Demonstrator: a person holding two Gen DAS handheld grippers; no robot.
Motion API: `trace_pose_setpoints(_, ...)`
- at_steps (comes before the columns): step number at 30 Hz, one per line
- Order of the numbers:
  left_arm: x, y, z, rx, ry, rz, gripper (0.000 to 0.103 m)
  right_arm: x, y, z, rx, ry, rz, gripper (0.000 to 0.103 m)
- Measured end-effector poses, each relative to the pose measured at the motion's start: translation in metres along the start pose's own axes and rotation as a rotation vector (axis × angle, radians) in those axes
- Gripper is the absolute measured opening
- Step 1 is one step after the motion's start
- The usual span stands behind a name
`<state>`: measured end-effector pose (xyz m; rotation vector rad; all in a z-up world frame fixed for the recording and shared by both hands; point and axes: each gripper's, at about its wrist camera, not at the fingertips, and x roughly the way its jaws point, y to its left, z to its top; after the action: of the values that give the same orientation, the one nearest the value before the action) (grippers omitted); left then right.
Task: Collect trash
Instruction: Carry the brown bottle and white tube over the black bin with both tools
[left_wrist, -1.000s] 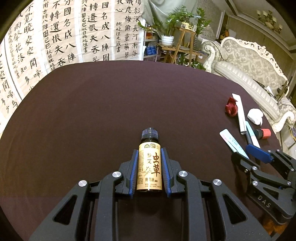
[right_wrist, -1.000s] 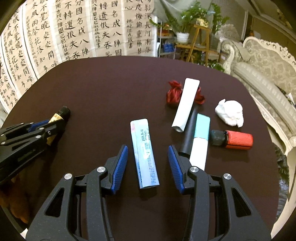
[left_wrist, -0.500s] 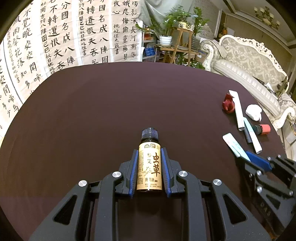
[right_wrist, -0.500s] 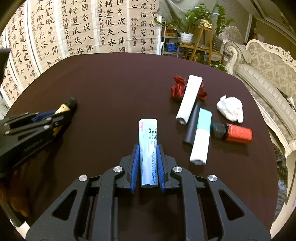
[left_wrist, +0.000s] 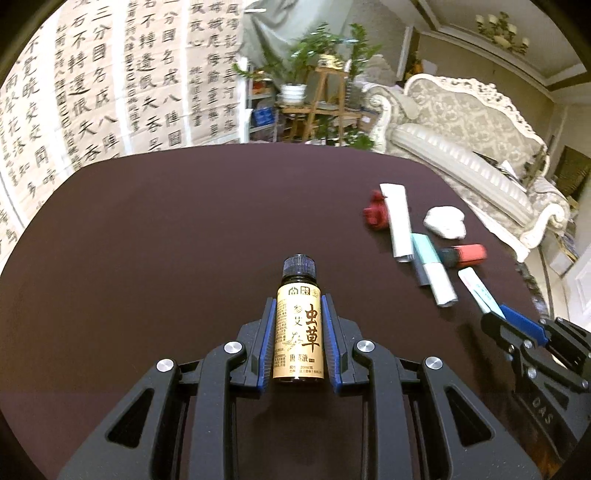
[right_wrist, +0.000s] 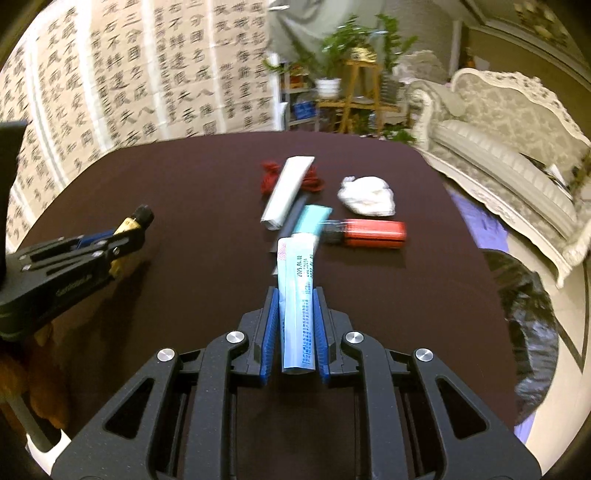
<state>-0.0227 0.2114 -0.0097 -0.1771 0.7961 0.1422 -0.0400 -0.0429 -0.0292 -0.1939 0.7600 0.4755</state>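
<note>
My left gripper (left_wrist: 298, 306) is shut on a small brown bottle (left_wrist: 298, 332) with a gold label and black cap, held above the dark table (left_wrist: 166, 240). My right gripper (right_wrist: 295, 295) is shut on a flat light-blue sachet (right_wrist: 298, 295), lifted off the table. More trash lies beyond it: a white tube (right_wrist: 286, 192), a red crumpled wrapper (right_wrist: 269, 177), a teal-and-white tube (right_wrist: 312, 221), a white paper wad (right_wrist: 365, 195) and an orange-red marker (right_wrist: 369, 233). The left gripper (right_wrist: 122, 236) with the bottle shows at the left of the right wrist view.
A black trash bag (right_wrist: 524, 325) sits past the table's right edge. An ornate white sofa (left_wrist: 472, 140) stands to the right, plants on a wooden stand (left_wrist: 325, 96) behind, and a calligraphy screen (left_wrist: 92, 85) at the back left.
The right jaws closed on the blue sachet and lifted it off the table. Both grippers have pulled back and up a little, the left still holding the bottle.
</note>
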Motion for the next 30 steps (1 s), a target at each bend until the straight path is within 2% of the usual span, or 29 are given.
trace_pose_setpoints(5,0.001,-0.027,0.005,0.042,-0.014,-0.052,0.025,-0.008,-0.040,-0.002,0.083,-0.033,-0.087,0.018)
trace_pose_setpoints(19,0.017,-0.136,0.013,0.192,-0.028,-0.221,0.025,-0.028,-0.148,-0.019,0.234,-0.081,-0.337,0.018)
trace_pose_setpoints(22,0.023,-0.157,0.016,0.217,-0.024,-0.253,0.025,-0.029,-0.167,-0.024,0.261,-0.085,-0.374,0.018)
trace_pose_setpoints(30,0.038,-0.211,0.022,0.281,-0.026,-0.314,0.025,-0.023,-0.206,-0.033,0.321,-0.083,-0.407,0.018)
